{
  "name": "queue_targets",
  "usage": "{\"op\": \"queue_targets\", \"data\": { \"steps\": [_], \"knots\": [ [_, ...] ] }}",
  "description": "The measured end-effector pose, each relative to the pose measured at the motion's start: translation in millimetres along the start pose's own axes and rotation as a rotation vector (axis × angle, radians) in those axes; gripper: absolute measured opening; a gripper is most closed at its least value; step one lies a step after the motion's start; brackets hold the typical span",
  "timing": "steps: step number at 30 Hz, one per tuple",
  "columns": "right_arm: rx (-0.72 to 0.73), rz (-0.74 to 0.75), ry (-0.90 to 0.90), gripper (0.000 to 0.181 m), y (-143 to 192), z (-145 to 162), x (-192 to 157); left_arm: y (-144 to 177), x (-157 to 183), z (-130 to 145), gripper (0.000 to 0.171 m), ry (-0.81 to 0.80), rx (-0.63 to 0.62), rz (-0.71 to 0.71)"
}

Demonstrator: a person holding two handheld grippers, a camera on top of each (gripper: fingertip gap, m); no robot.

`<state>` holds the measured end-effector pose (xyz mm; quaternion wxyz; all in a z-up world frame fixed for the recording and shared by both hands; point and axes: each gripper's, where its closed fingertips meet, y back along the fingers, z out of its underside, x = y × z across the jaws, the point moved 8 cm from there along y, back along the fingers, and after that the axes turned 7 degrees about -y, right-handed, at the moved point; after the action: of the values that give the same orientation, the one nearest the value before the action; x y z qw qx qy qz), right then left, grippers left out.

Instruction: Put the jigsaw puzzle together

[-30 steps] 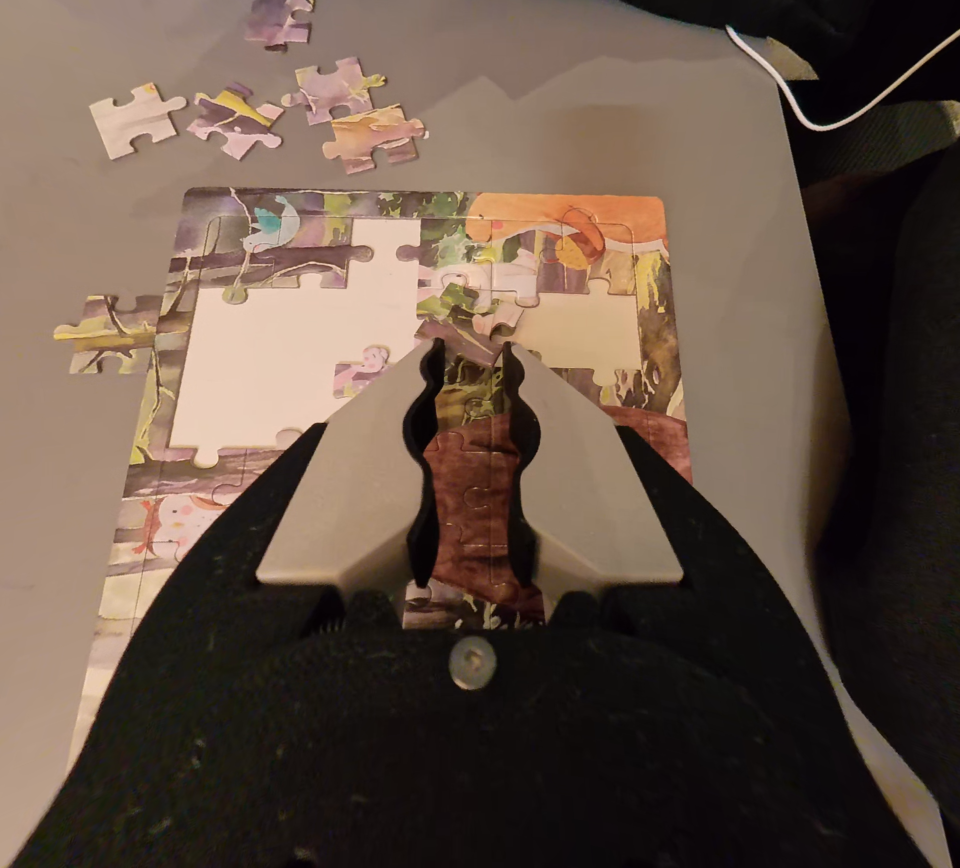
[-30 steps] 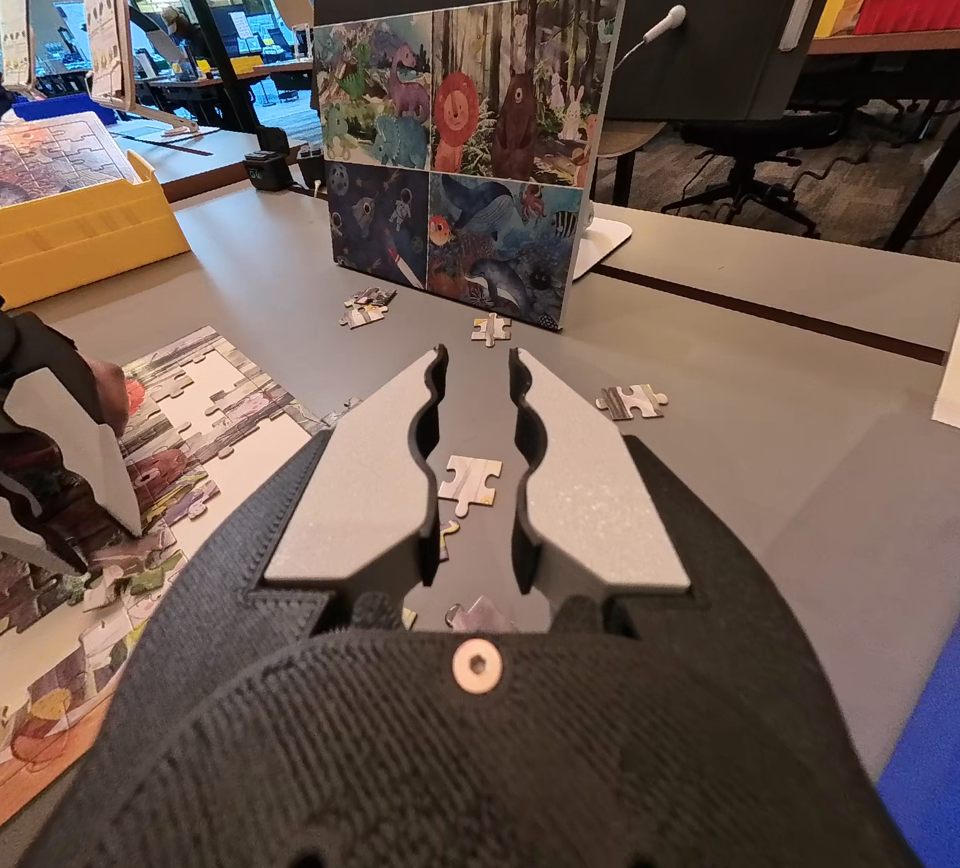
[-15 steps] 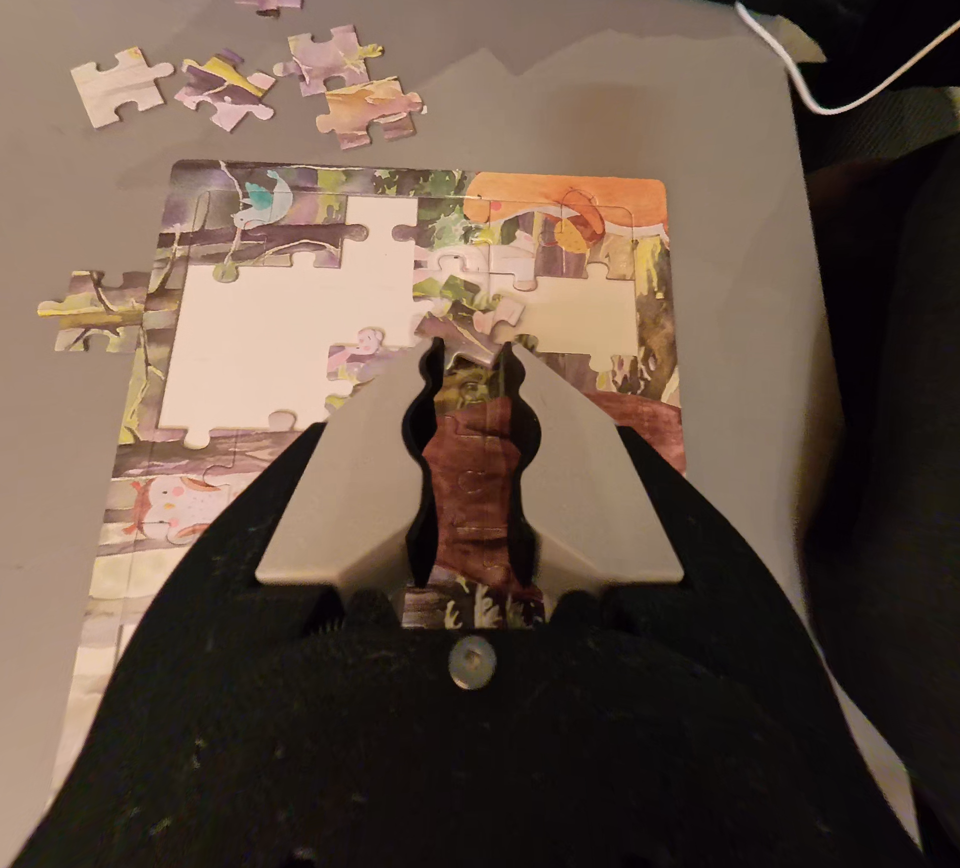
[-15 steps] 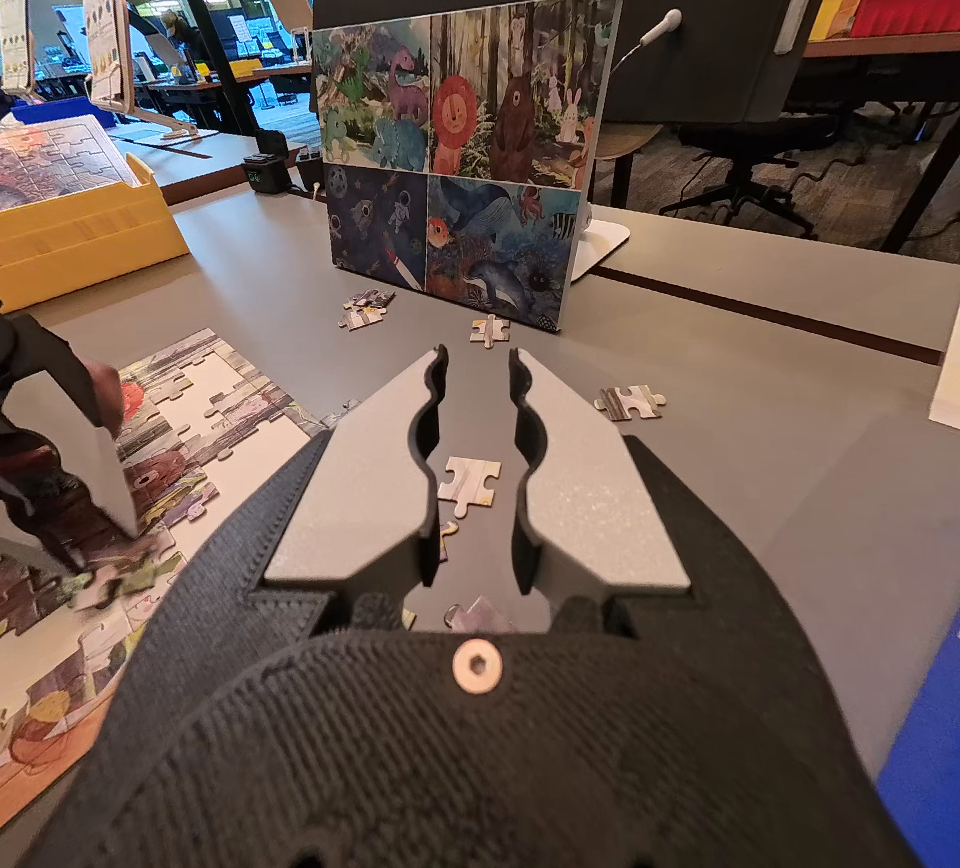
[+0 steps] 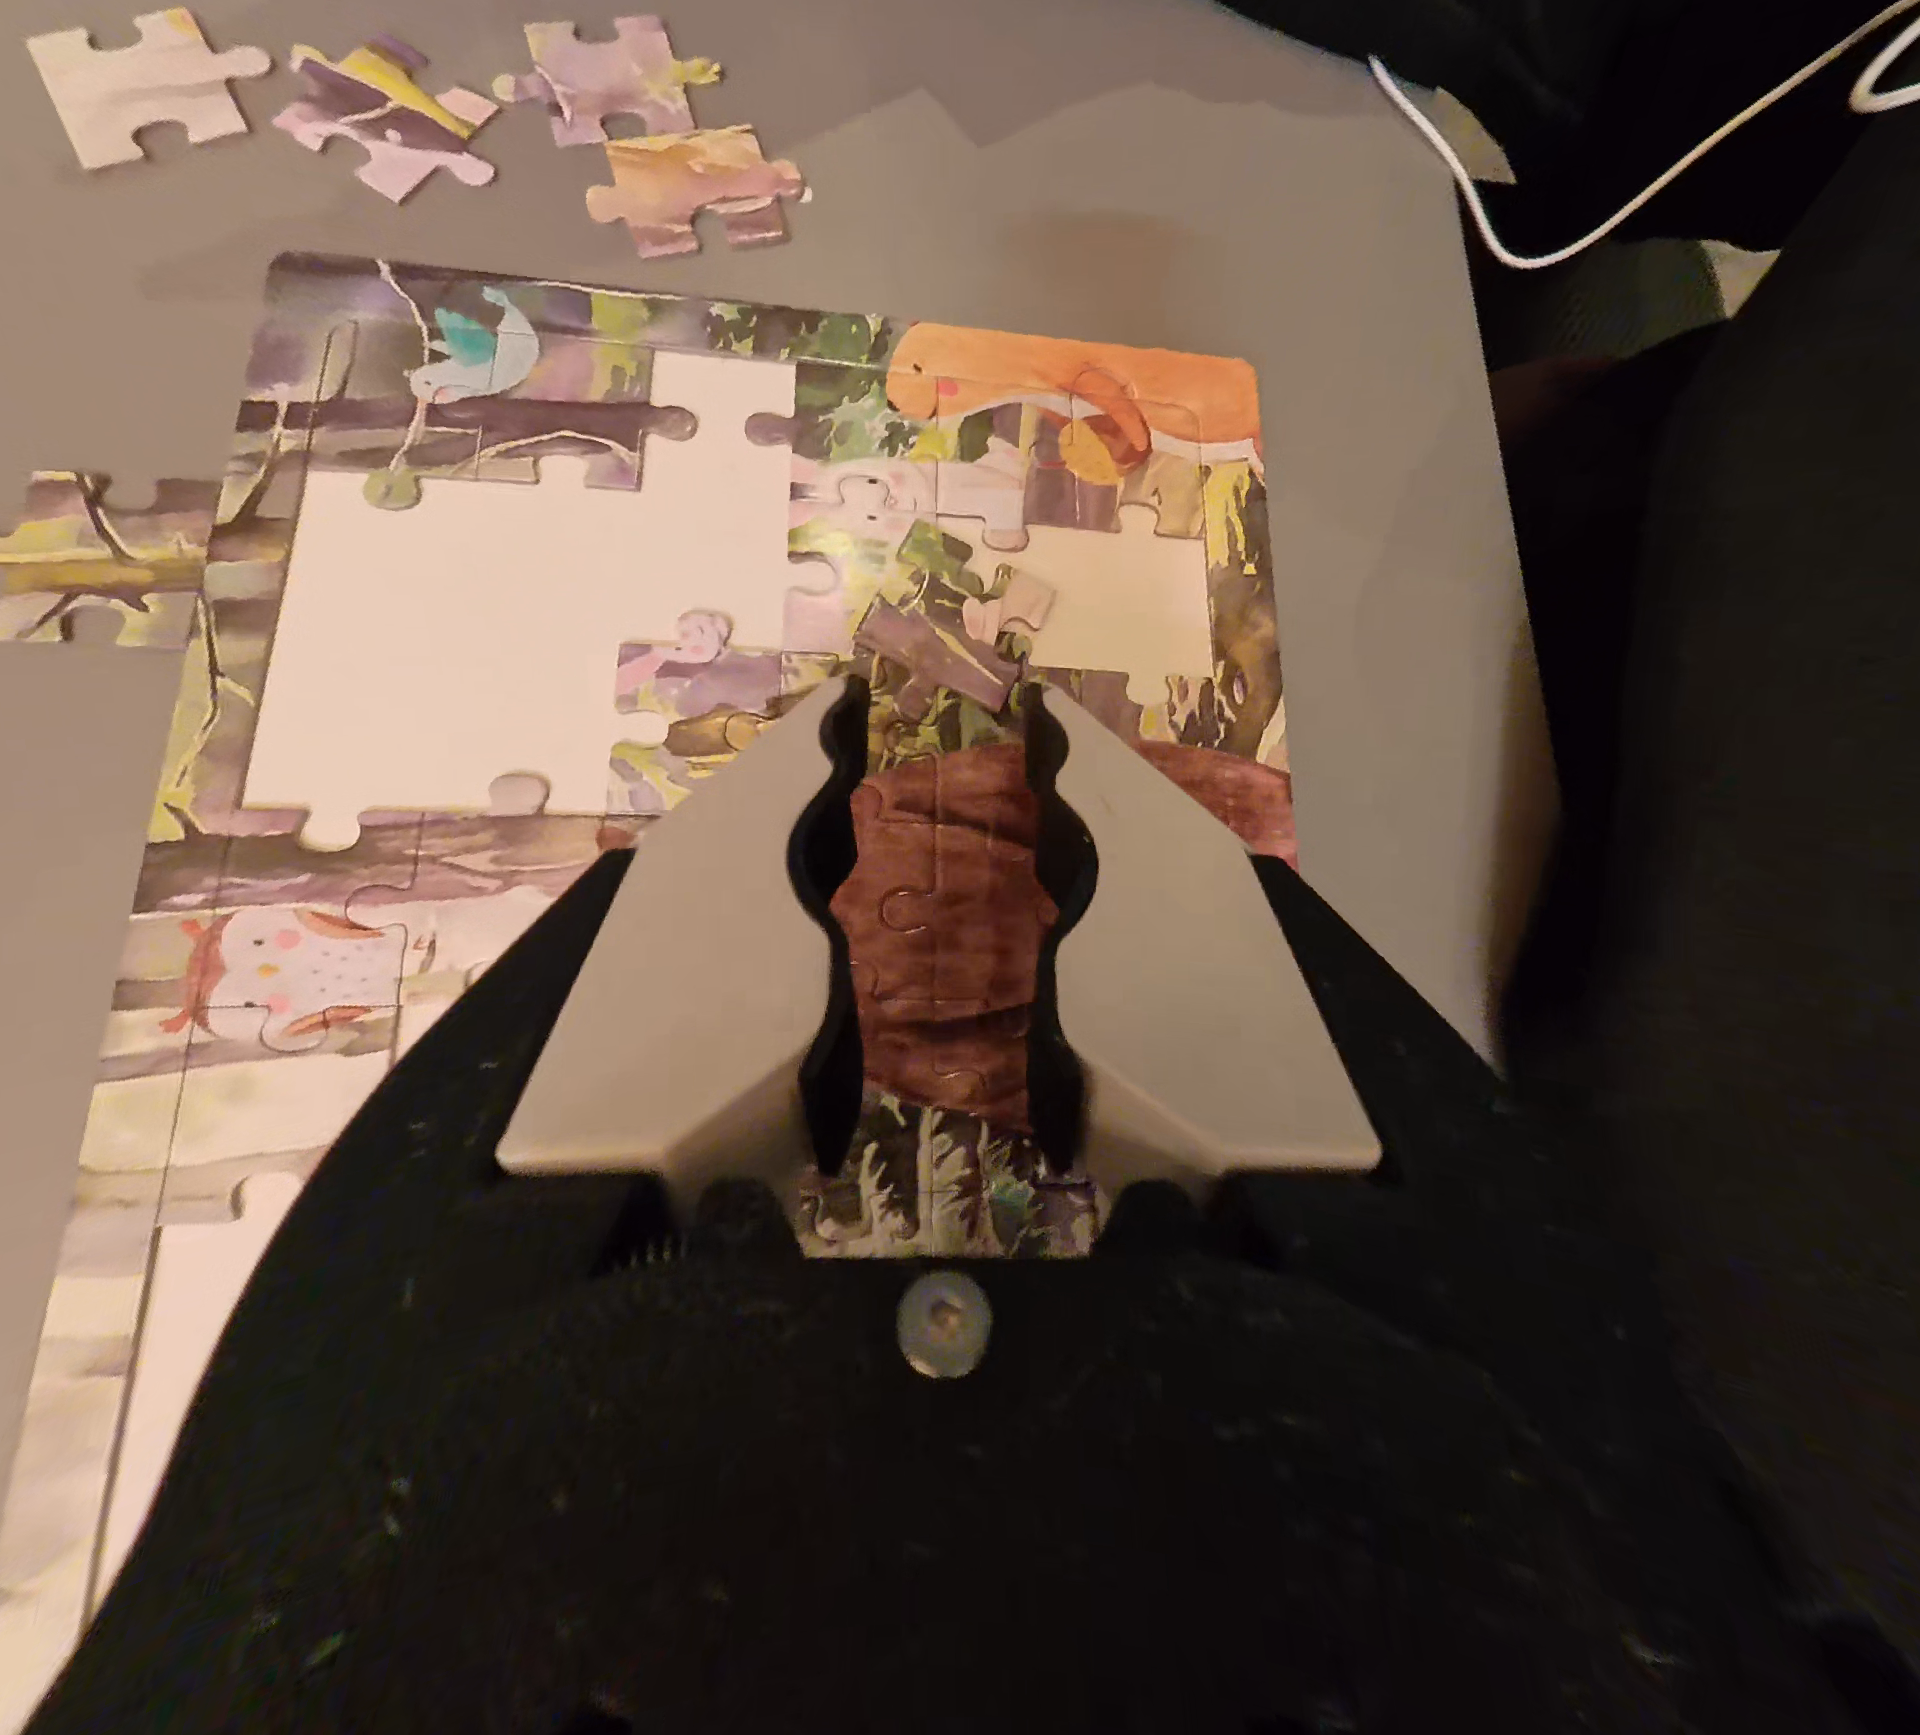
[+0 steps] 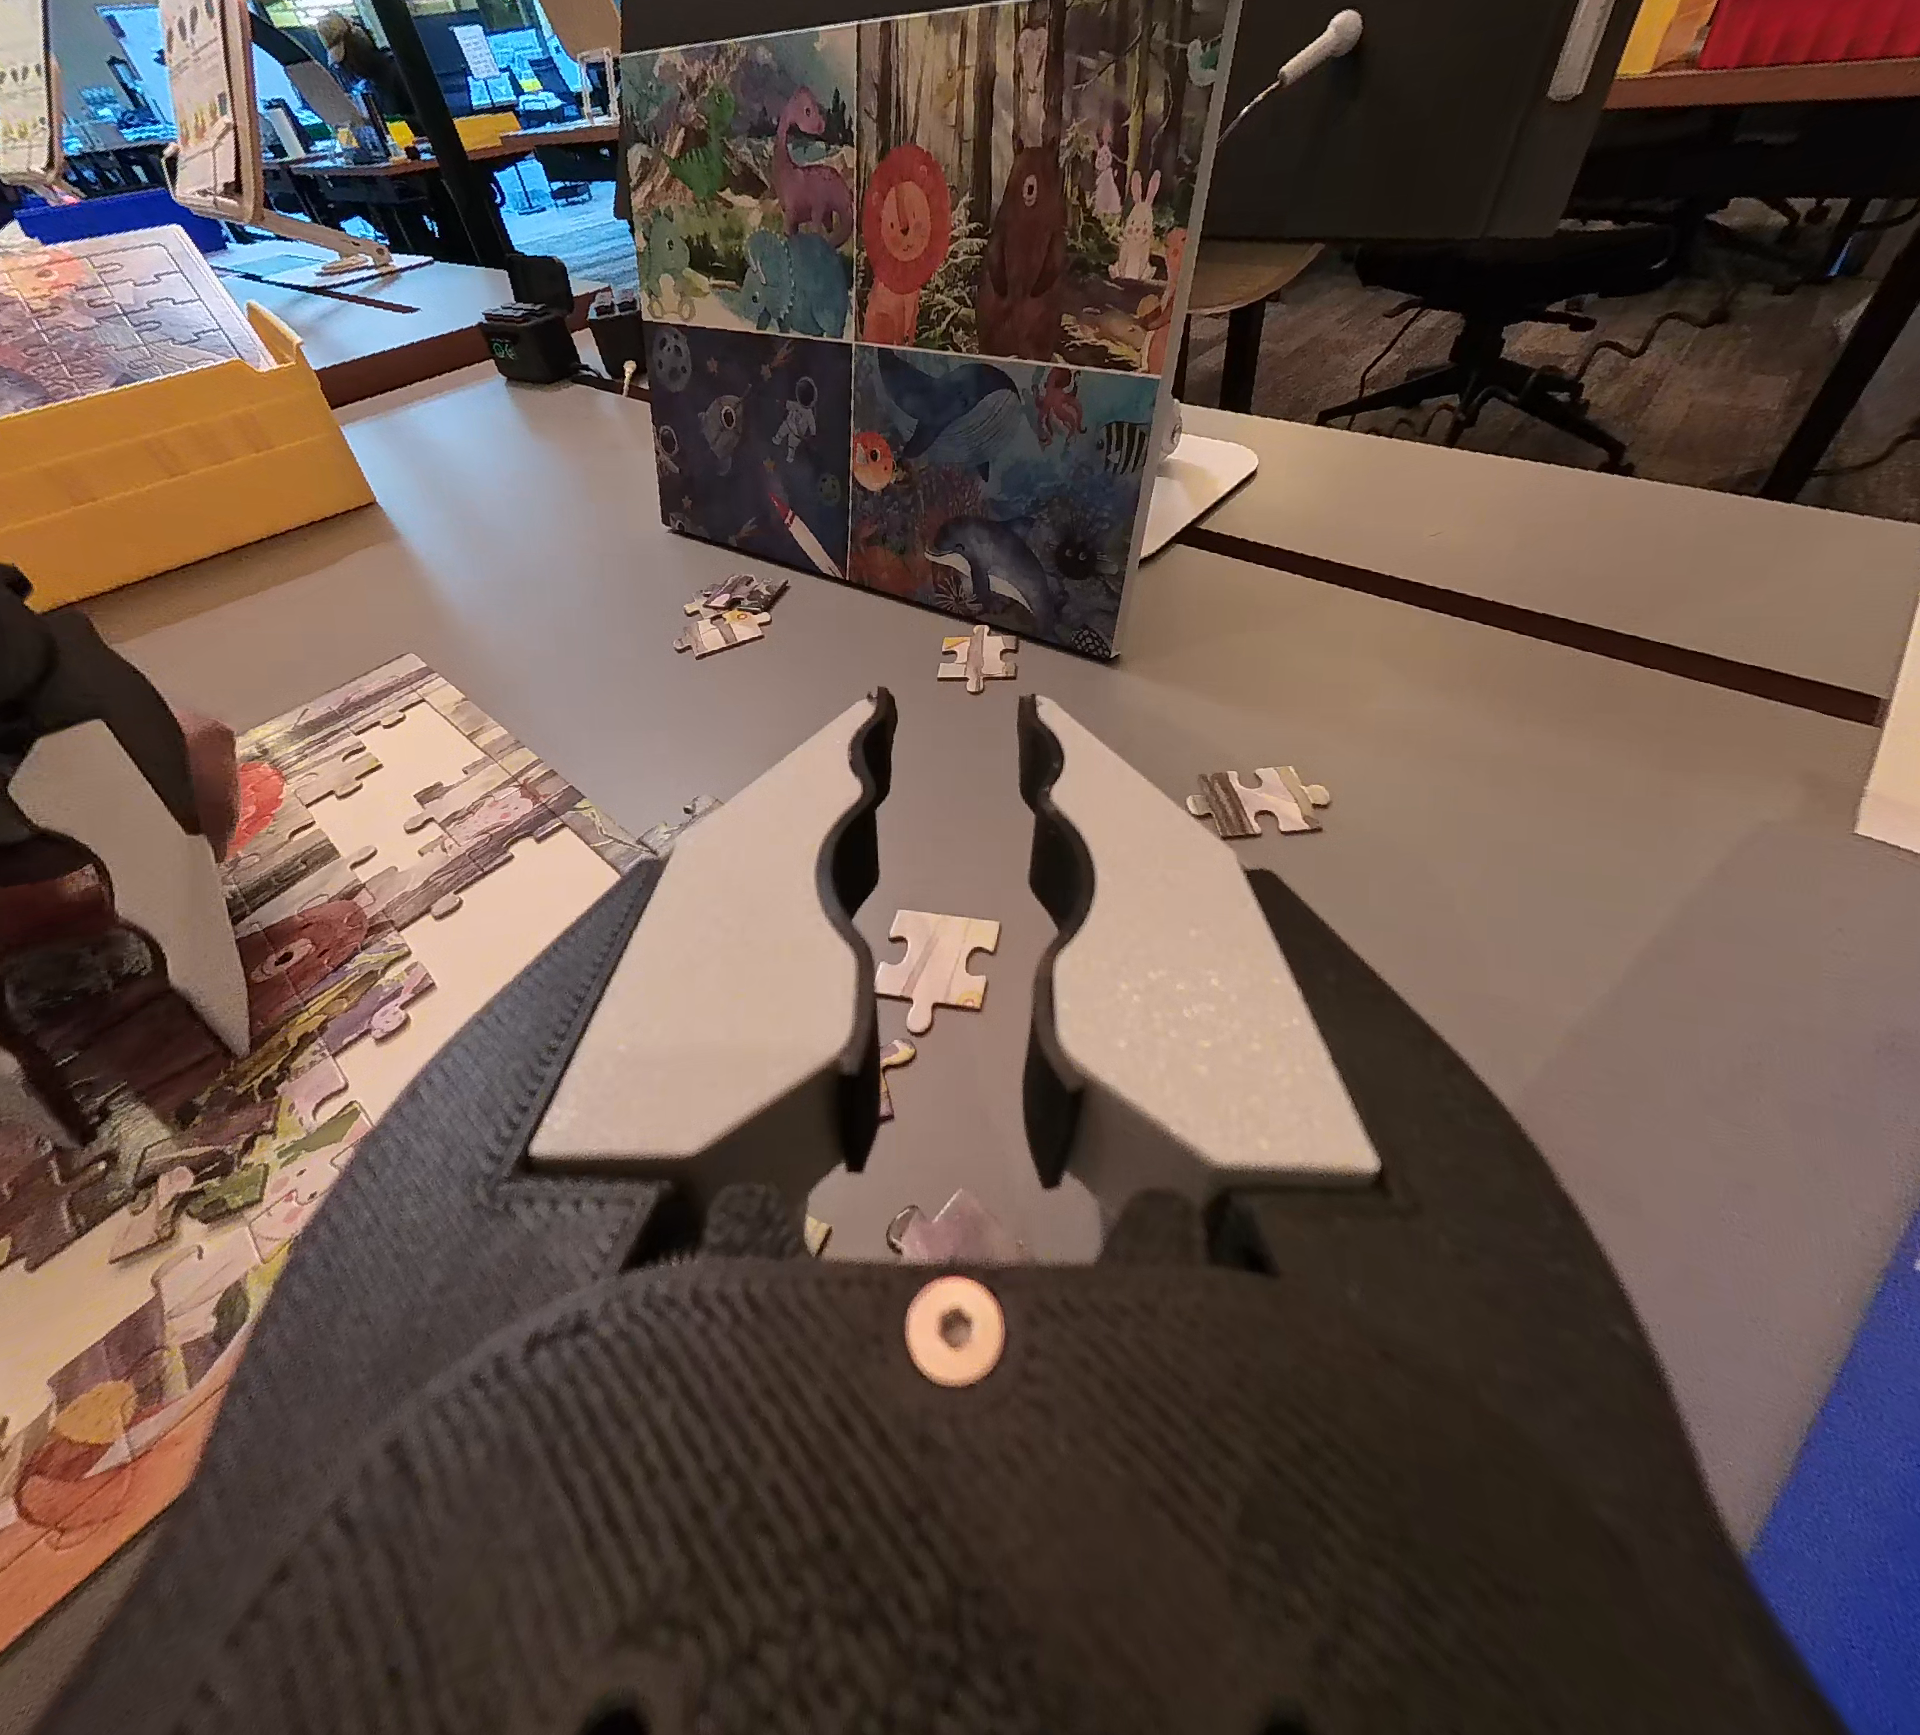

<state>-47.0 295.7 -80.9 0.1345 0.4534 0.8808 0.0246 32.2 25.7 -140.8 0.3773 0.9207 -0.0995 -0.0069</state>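
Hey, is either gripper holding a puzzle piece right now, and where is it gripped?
Neither. The left gripper is open just behind a loose piece lying askew on the puzzle; the right gripper hovers open and empty.

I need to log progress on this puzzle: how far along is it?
Done: the puzzle board's border and most of the bear and owl areas are filled. In hand: a loose piece lies crooked at the open left gripper's tips, not seated. The right gripper is open and empty. Left: the large white gap, a smaller gap, and scattered pieces such as one on the table.
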Motion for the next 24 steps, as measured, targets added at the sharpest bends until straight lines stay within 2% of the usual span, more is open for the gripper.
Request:
{"op": "queue_targets", "data": {
  "steps": [24],
  "knots": [
    [0.004, -0.003, 0.003, 0.023, 0.4, -1.2, -1.3, -7.5, 5.7, 2.2, 0.031, 0.007, -0.027, 0.054]
  ]
}}
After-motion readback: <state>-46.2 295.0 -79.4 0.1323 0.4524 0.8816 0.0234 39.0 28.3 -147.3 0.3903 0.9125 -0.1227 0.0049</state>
